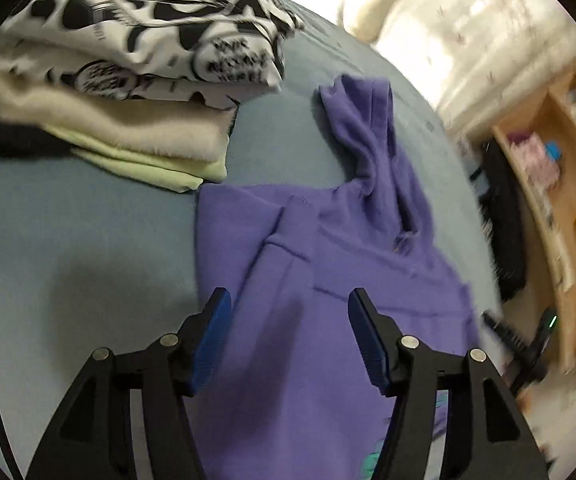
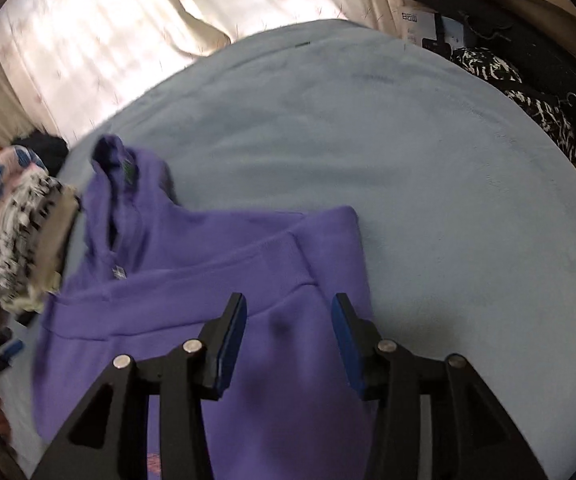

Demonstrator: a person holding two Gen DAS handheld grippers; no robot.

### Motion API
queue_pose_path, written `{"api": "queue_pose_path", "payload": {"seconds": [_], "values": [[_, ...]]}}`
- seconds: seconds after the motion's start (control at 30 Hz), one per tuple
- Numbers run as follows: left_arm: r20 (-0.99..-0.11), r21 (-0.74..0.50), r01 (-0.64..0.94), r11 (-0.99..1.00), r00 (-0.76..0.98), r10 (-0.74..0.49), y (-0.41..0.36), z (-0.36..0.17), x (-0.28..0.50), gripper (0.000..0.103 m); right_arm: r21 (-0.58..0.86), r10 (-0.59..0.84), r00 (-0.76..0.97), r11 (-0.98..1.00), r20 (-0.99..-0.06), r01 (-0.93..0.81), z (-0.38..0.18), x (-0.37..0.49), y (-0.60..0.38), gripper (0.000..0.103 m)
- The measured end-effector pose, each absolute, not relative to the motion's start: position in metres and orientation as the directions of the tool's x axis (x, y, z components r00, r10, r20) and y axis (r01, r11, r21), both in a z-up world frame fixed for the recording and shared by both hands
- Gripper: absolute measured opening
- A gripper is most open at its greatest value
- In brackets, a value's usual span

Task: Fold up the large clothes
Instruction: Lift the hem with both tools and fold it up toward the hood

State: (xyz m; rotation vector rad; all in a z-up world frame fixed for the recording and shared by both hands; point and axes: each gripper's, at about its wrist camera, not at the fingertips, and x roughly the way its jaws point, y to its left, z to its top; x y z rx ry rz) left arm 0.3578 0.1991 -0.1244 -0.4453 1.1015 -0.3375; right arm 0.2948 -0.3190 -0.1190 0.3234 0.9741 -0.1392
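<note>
A purple hoodie (image 1: 328,264) lies flat on the grey-blue bed (image 1: 67,232), its sleeves folded across the body and its hood (image 1: 368,132) stretched out at the far end. My left gripper (image 1: 288,304) is open and empty, hovering over the hoodie's folded sleeve. In the right wrist view the same hoodie (image 2: 215,264) lies on the bed (image 2: 408,160), hood (image 2: 123,168) at the left. My right gripper (image 2: 288,308) is open and empty above the folded sleeve cuff.
A stack of folded clothes (image 1: 127,92) sits on the bed at the left, topped by a black-and-white patterned piece; it also shows in the right wrist view (image 2: 19,232). A wooden shelf (image 1: 560,208) stands beside the bed. Curtains (image 2: 107,40) hang behind. Black-and-white clothing (image 2: 528,96) lies at right.
</note>
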Motion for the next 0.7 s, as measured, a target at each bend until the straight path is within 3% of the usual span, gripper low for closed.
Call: {"api": "queue_pose_path", "payload": {"seconds": [0.2,0.43,0.47,0.5,0.53,0.6,0.7], "values": [[-0.81,-0.415,0.146,0.898,0.39,-0.438,0.168,-0.145,0.38,0.059,0.152,0.013,0.515,0.961,-0.857,0.229,-0.138,0.323,-0.321,0.044],[-0.86,-0.263,0.181,0.948,0.401,-0.316,0.143,-0.162,0.399,0.059,0.06,-0.018,0.499,0.988,-0.866,0.14,-0.148,0.336,-0.301,0.046],[-0.861,-0.248,0.183,0.951,0.408,-0.303,0.14,-0.165,0.399,0.052,0.04,-0.031,0.504,0.991,-0.863,0.13,-0.15,0.335,-0.298,0.043],[-0.866,-0.203,0.185,0.962,0.425,-0.264,0.136,-0.166,0.398,0.025,0.02,-0.048,0.511,0.992,-0.858,0.126,-0.151,0.334,-0.296,0.038],[-0.873,-0.17,0.196,0.966,0.425,-0.24,0.132,-0.168,0.397,0.017,-0.009,-0.074,0.516,0.992,-0.853,0.127,-0.152,0.332,-0.292,0.032],[-0.863,-0.098,0.209,0.973,0.469,-0.187,0.123,-0.166,0.39,0.009,-0.05,-0.121,0.528,0.988,-0.841,0.147,-0.15,0.329,-0.289,0.018],[-0.825,-0.034,0.215,0.976,0.546,-0.149,0.119,-0.15,0.377,0.008,-0.058,-0.15,0.578,0.983,-0.802,0.174,-0.136,0.319,-0.286,0.013]]}}
